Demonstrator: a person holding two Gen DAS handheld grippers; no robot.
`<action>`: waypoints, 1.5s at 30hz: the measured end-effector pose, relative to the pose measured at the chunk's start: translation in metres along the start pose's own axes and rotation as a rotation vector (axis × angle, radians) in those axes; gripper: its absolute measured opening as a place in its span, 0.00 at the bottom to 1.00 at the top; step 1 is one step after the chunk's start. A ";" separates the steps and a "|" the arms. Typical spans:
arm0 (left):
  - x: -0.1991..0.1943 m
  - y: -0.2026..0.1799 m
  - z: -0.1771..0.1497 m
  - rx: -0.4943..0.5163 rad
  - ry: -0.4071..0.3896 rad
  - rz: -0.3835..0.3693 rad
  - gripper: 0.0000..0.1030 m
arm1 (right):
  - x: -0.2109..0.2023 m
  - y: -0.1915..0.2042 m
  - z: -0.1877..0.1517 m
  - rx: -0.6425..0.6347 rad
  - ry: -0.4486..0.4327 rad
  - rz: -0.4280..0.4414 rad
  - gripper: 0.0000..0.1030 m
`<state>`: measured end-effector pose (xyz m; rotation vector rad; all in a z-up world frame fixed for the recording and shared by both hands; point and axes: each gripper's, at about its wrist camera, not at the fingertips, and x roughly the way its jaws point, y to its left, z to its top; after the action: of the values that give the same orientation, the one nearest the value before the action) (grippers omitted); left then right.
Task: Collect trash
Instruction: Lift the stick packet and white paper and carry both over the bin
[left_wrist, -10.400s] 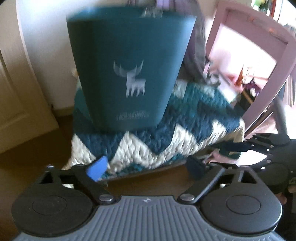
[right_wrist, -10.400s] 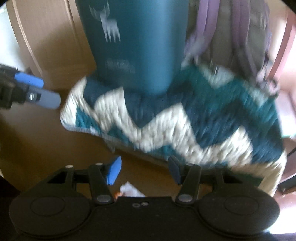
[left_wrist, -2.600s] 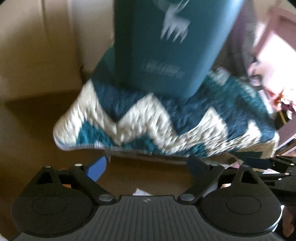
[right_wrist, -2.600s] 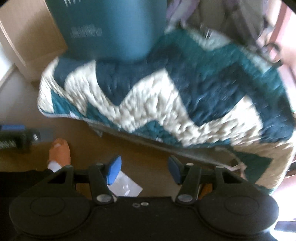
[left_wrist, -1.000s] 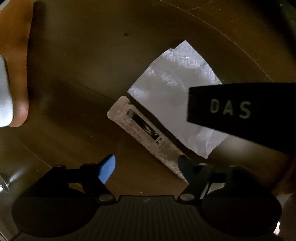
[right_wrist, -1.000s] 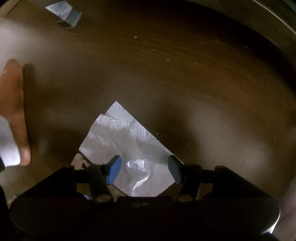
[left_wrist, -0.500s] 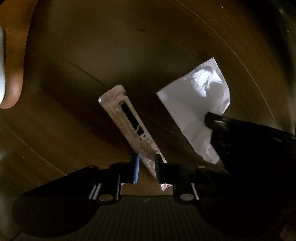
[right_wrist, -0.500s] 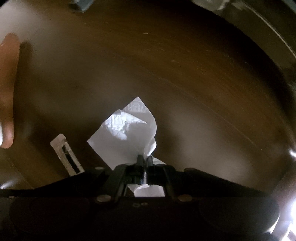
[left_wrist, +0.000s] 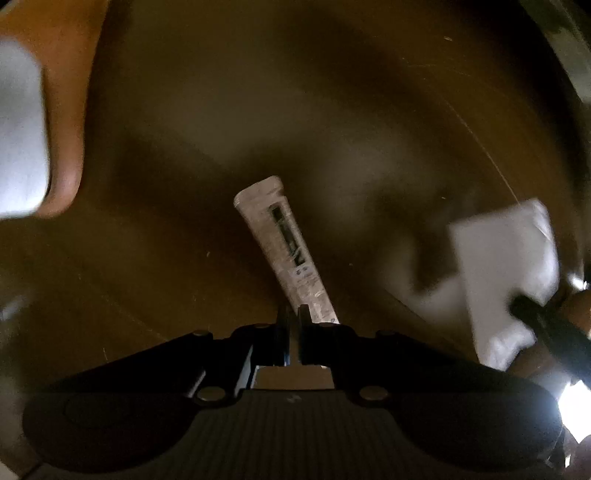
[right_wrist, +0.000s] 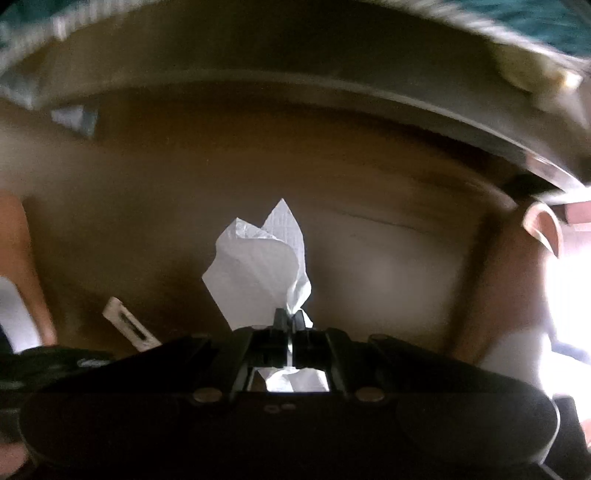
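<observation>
Narrow printed wrapper (left_wrist: 286, 254) is clamped at its near end between the closed jaws of the left gripper (left_wrist: 293, 314); its long axis runs forward and slightly left of the fingers, hanging clear above the brown floor (left_wrist: 258, 110). White crumpled tissue (right_wrist: 262, 266) is pinched at its lower corner by the closed right gripper (right_wrist: 290, 317), the rest fanning out ahead of the fingertips. Both items are off the floor, each already in its own tool; the two grippers sit near one another, wrapper left of tissue. Judgement: pickup is complete, and the coming move is a carry to a bin, which is not in view. Around: a small pale scrap (right_wrist: 74, 118) lies on the floor farther off, near the edge of a teal-and-cream quilt (right_wrist: 535, 70). An orange shape at the left edge cannot be identified. Risk: both holds are at the very edge
</observation>
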<state>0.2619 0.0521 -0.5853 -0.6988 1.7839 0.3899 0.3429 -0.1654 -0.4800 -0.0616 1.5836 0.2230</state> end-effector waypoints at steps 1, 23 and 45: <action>-0.001 0.001 0.000 -0.014 -0.005 -0.008 0.03 | -0.010 -0.003 0.001 0.021 -0.007 0.011 0.01; 0.015 -0.022 0.002 0.022 -0.116 0.081 0.57 | -0.017 -0.002 -0.007 0.141 -0.010 0.073 0.01; -0.041 -0.048 0.016 0.145 -0.184 0.042 0.20 | -0.052 0.023 -0.026 0.067 -0.091 0.032 0.01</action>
<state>0.3126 0.0350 -0.5481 -0.5075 1.6362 0.3381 0.3152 -0.1527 -0.4259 0.0258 1.5007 0.1944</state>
